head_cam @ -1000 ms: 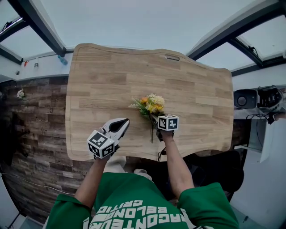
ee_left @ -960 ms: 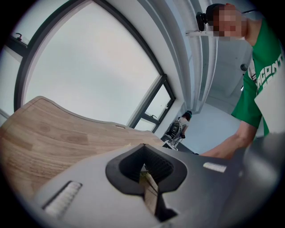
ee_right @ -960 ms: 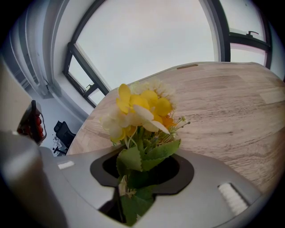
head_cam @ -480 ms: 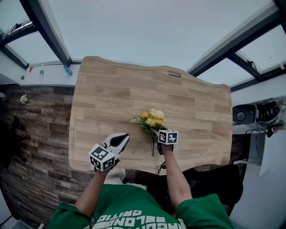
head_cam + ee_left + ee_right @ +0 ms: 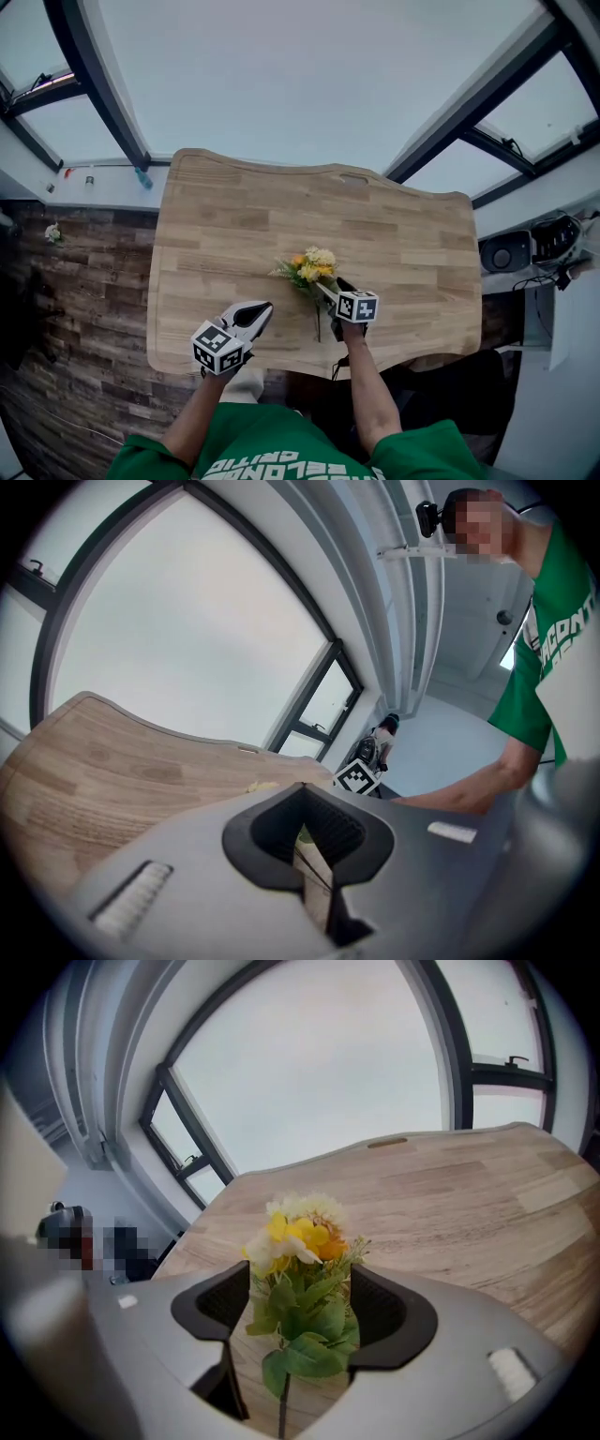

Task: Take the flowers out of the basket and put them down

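Note:
A small bunch of yellow, orange and white flowers [image 5: 311,268] with green leaves lies on the wooden table [image 5: 234,216], stem toward the front edge. My right gripper [image 5: 334,289] is at the stem end. Its jaws are opening, and the leaves and blooms [image 5: 300,1241] stand between the two pads without being pressed. My left gripper [image 5: 257,312] rests near the front left edge, apart from the flowers, with its jaws together and nothing in them [image 5: 305,822]. No basket shows in any view.
A speaker and cabled gear [image 5: 506,251] sit on a side surface right of the table. A small bottle [image 5: 142,178] stands on the window ledge behind the table's far left corner. Wood-plank floor [image 5: 75,281] lies to the left.
The head view has tilted up, so the table sits lower in the picture. The right jaws stand wider around the flowers. The flowers and left gripper keep their places.

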`<state>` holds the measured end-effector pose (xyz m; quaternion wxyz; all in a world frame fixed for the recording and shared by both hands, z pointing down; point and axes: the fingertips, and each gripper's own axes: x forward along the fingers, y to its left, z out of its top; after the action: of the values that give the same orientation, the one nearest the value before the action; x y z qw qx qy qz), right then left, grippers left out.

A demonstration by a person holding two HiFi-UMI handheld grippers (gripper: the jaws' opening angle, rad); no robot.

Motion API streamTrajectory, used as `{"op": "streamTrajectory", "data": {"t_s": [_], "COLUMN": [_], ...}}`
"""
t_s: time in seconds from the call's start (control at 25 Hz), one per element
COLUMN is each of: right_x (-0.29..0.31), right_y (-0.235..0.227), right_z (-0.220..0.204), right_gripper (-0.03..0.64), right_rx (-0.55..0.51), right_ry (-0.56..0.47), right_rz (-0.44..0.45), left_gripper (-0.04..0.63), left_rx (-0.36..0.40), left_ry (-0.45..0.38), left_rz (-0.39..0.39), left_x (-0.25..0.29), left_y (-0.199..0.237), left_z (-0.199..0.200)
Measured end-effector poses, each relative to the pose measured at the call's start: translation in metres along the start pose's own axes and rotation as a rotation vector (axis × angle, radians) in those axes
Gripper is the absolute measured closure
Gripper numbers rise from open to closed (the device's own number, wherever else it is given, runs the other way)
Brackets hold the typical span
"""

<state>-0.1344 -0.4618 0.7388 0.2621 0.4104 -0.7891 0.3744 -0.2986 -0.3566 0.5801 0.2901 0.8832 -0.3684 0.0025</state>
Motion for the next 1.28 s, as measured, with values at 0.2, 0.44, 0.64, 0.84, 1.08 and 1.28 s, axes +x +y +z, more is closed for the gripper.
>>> {"op": "streamTrajectory", "data": {"t_s": [0.2,0.44,0.64,0.84,1.08,1.28], "right_x": [-0.043,-0.113,-0.177,-0.234,-0.303,-0.356], "right_y": [0.012,0.03,0.033,0.028,0.019,0.01], "right_z": [0.019,0.025,0.011,-0.018,-0.054,-0.087], "right_gripper": [0.279,0.362,0.511,0.611,0.611,0.611], "right_rx": [0.0,-0.041,-0.04,-0.038,0.001,0.021], "right_ry": [-0.106,-0.249,-0.334,-0.387,-0.459,-0.516], "right_rz": [-0.005,-0.043,-0.077,-0.098,-0.136,-0.177], "left_gripper": [0.58,0.58,0.581,0.58,0.58,0.58], "left_rx": [0.023,0.07,0.11,0.156,0.21,0.265], "left_ry": [-0.006,-0.017,-0.016,0.013,0.046,0.074], "left_rz": [-0.016,-0.062,-0.12,-0.192,-0.287,-0.379], "left_x": [-0.009,-0.013,-0.006,0.008,0.033,0.056], "left_y": [-0.018,-0.049,-0.083,-0.121,-0.174,-0.229], "left_z": [-0.002,0.005,0.008,0.001,-0.004,-0.014]}}
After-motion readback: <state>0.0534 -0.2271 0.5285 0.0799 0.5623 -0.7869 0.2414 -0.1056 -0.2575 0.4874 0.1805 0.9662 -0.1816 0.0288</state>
